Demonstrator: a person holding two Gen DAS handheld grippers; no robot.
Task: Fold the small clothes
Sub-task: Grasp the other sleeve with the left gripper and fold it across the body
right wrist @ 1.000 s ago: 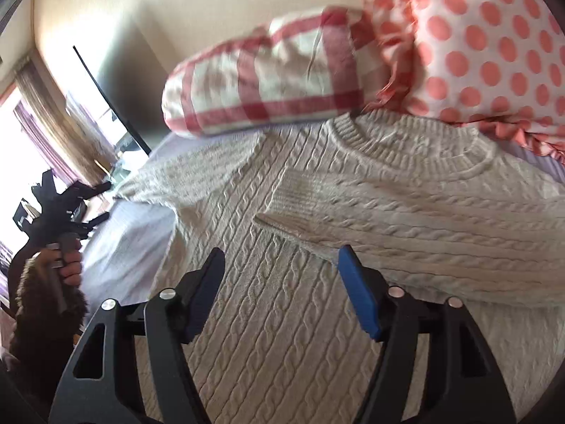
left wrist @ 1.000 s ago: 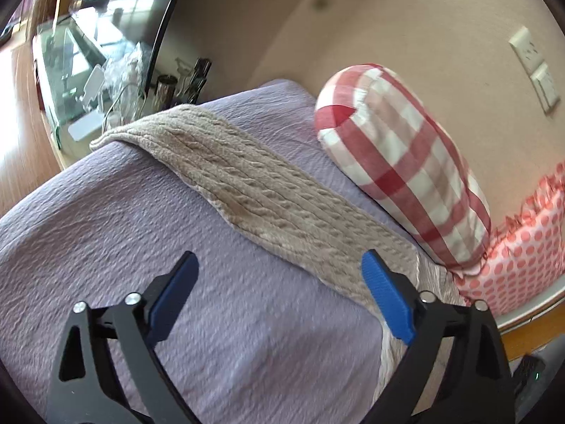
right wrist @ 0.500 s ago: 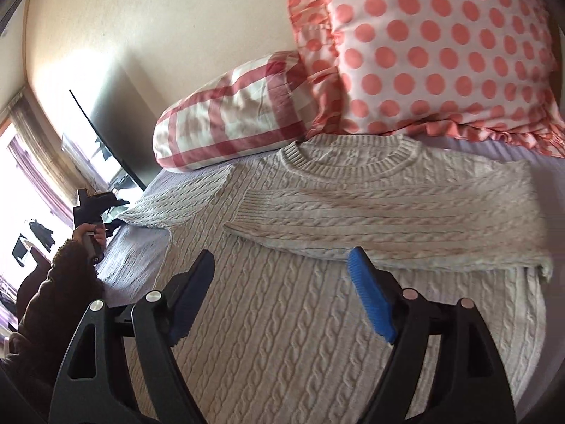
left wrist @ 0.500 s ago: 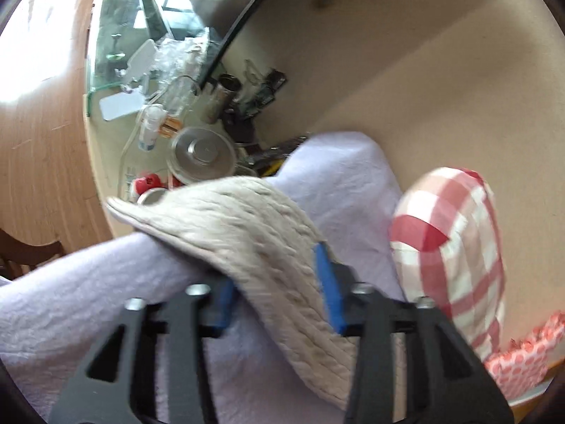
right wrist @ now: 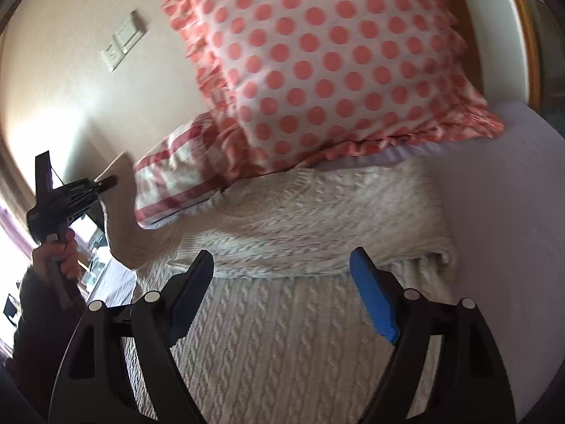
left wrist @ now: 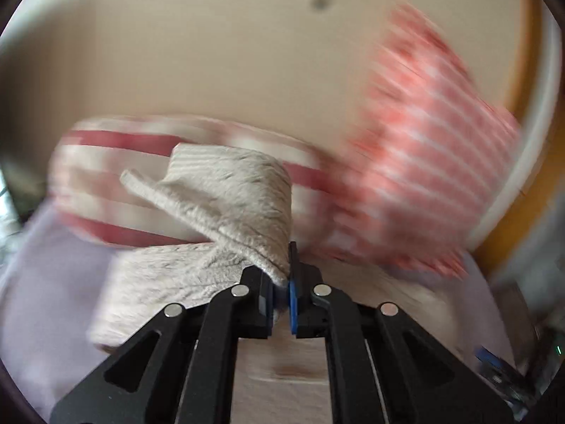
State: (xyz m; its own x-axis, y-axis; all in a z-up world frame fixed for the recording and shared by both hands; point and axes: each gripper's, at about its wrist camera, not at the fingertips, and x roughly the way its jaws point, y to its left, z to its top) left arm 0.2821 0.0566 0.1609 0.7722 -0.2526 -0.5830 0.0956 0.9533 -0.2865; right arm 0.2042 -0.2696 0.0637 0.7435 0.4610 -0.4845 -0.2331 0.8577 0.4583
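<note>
A cream cable-knit sweater [right wrist: 282,346] lies flat on the lilac bed, one sleeve folded across its chest [right wrist: 317,251]. My left gripper [left wrist: 280,289] is shut on the cuff of the other sleeve [left wrist: 233,198] and holds it lifted off the bed; the right wrist view shows that gripper [right wrist: 107,182] raised at the far left with the sleeve [right wrist: 123,226] hanging from it. My right gripper [right wrist: 282,300] is open and empty, hovering over the sweater's body just below the folded sleeve.
A red-checked pillow [right wrist: 173,183] and a pink polka-dot pillow [right wrist: 317,63] lean on the wall at the head of the bed. The lilac bedspread [right wrist: 501,212] extends to the right. A wooden bed edge [left wrist: 508,226] shows at the right. The left wrist view is motion-blurred.
My left gripper closed on the sleeve cuff and lifted it, swinging toward the pillows. My right gripper moved closer over the sweater and stayed open.
</note>
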